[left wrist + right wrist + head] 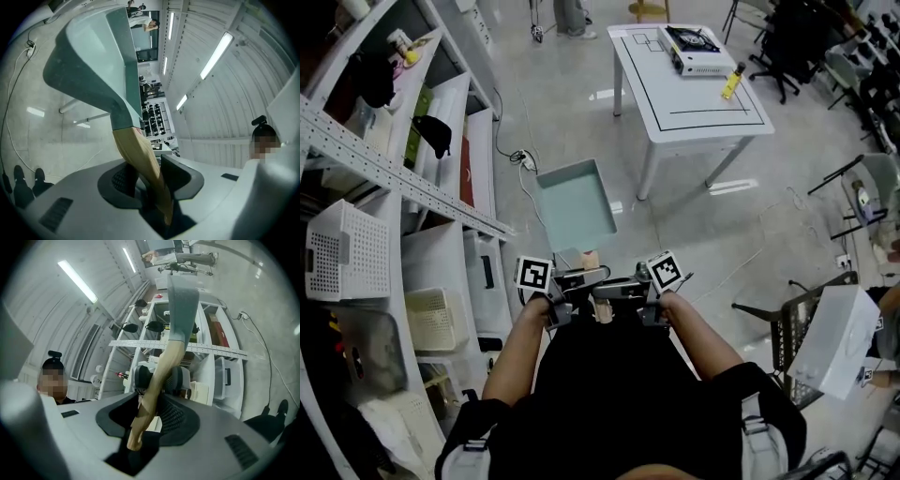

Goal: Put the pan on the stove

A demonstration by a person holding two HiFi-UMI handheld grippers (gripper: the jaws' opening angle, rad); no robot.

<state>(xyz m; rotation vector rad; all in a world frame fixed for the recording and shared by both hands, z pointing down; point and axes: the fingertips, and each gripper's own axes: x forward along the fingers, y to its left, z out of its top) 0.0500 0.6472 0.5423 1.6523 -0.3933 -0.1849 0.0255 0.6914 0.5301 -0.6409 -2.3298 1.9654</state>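
My left gripper [581, 278] and right gripper [614, 292] both clamp the wooden handle [589, 260] of the teal pan [575, 204], well away from the stove [694, 49].

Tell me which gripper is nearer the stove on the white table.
Right. Both clamp the wooden handle of the pan, far from the table. The right gripper sits on the side toward the stove, the left gripper toward the shelves.
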